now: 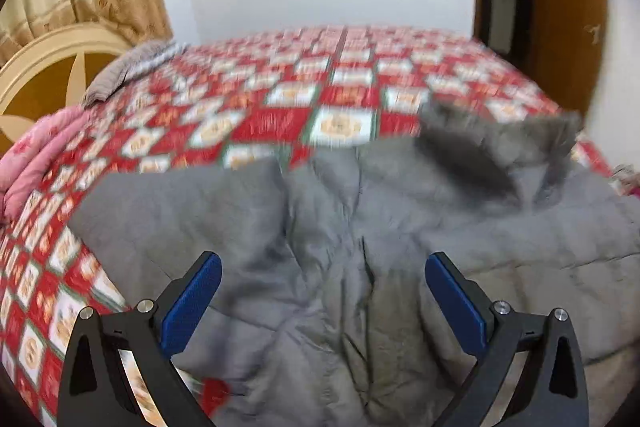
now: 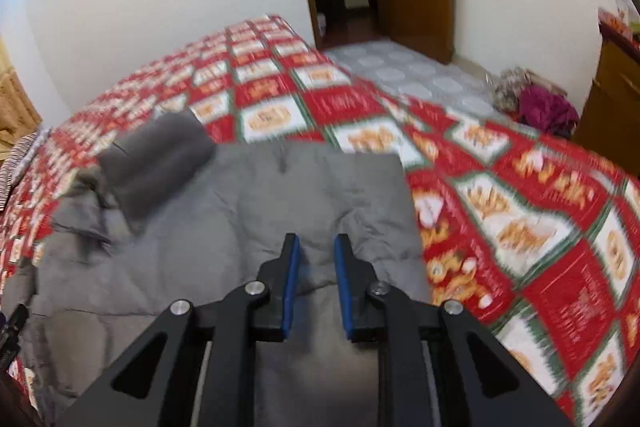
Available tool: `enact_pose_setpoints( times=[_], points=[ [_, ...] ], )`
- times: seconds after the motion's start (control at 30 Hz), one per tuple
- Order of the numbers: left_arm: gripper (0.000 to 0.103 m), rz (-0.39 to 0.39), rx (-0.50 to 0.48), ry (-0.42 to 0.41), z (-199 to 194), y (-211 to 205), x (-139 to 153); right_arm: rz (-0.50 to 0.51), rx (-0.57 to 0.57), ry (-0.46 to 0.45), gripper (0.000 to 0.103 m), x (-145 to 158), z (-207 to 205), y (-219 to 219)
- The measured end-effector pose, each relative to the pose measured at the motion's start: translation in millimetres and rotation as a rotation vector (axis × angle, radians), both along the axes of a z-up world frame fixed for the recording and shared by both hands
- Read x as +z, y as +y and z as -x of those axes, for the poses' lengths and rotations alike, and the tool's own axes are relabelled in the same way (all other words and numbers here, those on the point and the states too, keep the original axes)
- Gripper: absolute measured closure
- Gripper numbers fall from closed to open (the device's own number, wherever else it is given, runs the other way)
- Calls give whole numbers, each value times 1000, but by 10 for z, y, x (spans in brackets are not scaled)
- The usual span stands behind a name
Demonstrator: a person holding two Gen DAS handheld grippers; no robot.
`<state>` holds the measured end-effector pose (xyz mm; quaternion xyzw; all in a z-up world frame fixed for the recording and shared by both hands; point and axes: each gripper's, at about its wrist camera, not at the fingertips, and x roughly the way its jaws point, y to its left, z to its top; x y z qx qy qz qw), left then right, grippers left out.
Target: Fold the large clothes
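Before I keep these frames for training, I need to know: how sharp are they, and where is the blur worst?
Left wrist view: motion blur smears the checked bedspread and grey padded jacket; the left hand-held gripper stays crisp. Right wrist view: the same smear, strongest on the bedspread at right; the right hand-held gripper is sharp. Both show fisheye bending with dark corners.

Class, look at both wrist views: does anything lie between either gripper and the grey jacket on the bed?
Nothing visible does. The left gripper and right gripper both point straight at the grey jacket, with only its fabric ahead.
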<state>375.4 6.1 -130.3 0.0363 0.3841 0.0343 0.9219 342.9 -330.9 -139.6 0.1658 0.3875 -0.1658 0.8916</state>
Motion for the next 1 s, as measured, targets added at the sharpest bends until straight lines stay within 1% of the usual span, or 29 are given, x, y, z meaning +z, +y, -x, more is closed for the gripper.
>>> enact_pose_setpoints(
  times=[0.03,0.07,0.1,0.17,0.3,0.4,0.43,0.47,0.53,0.57,0.6,0.63,0.67,0.7,0.73,0.77,0.8,0.83,0.87,0.9,0.97,1.0],
  points=[
    [1,-13,10,28,-10,-14,-130,-17,-4,26,82,-116,30,-84],
    [1,-26,19,57,-20,-17,-284,-20,-4,40,84,-179,43,-97],
    [1,-17,15,64,-3,0,-378,-14,-2,48,85,-224,71,-118],
    [1,1,18,60,-1,33,-394,17,-1,40,85,-251,114,-96],
    [1,7,24,74,-77,30,-454,96,-16,40,84,-292,125,12],
    [1,-11,27,73,-84,-5,-463,123,-15,43,83,-294,121,39],
    [1,-2,26,74,-82,-2,-454,121,-13,40,83,-294,105,28],
    [1,23,21,79,-77,32,-446,107,-9,30,80,-293,116,12],
    [1,115,-1,97,-25,171,-369,76,4,10,73,-290,126,-17],
    [1,179,6,74,48,303,-270,58,21,-4,65,-287,133,-26],
    [1,242,36,19,155,483,-135,50,34,-14,58,-282,138,-23],
    [1,290,79,-38,253,683,-3,54,36,-16,55,-279,127,-11],
    [1,323,113,-76,314,864,95,61,41,-17,45,-273,124,8],
    [1,358,161,-112,359,1142,204,69,46,-14,33,-268,120,28],
    [1,374,213,-131,363,1387,268,83,53,-8,29,-265,108,60],
    [1,382,281,-142,344,1638,308,98,51,-1,21,-264,104,83],
    [1,385,360,-141,302,1899,320,112,49,6,18,-267,98,102],
    [1,385,435,-129,253,2115,309,120,50,11,18,-270,91,113],
    [1,393,538,-109,191,2386,271,124,50,16,18,-273,82,120],
    [1,414,623,-96,134,2616,208,124,50,17,18,-276,84,118],
    [1,469,725,-66,17,2963,43,124,49,18,17,-279,84,114],
    [1,501,755,-36,-62,3102,-66,127,50,21,17,-282,77,119]
  ],
)
